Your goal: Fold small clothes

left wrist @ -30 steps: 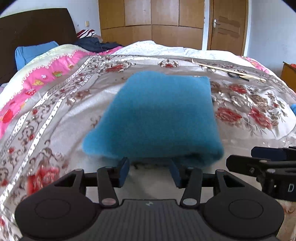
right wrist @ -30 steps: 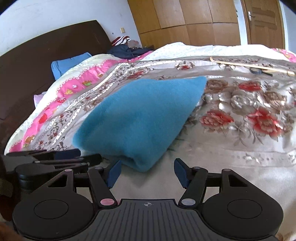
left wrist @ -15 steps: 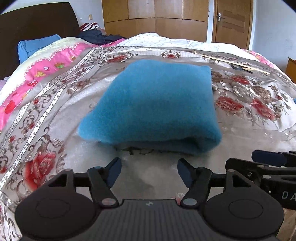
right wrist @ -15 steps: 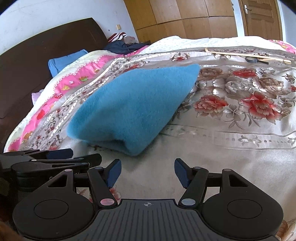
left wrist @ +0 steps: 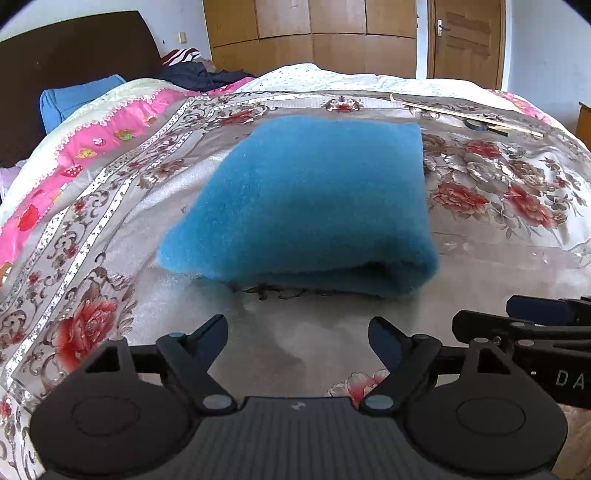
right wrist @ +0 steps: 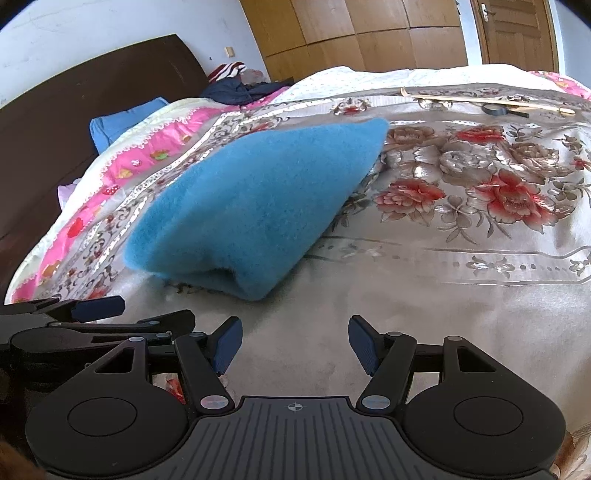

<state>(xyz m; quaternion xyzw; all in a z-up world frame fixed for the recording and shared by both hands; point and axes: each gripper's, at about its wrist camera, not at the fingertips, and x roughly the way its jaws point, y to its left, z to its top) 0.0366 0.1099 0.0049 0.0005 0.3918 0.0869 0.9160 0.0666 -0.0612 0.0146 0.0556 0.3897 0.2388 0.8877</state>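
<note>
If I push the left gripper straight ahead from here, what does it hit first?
Probably bare floral bedspread, since the left gripper points downward with its jaws open and empty. The folded blue cloth lies beyond that; depth is hard to judge.

Both wrist views are bright, lit by even daylight; its source sits out of frame. The satin bedspread (left wrist: pixel 480 258) gives soft sheen on its pale areas, no hard glare. A faint shadow lies under the near fold of the blue fleece cloth (left wrist: pixel 314 192); its nap reads soft, edges slightly fuzzy. Fisheye bends the wardrobe (right wrist: pixel 369 33) and door (left wrist: pixel 465 40) lines, with dark vignette in the corners. The headboard (right wrist: pixel 92 96) is underexposed, nearly black.
</note>
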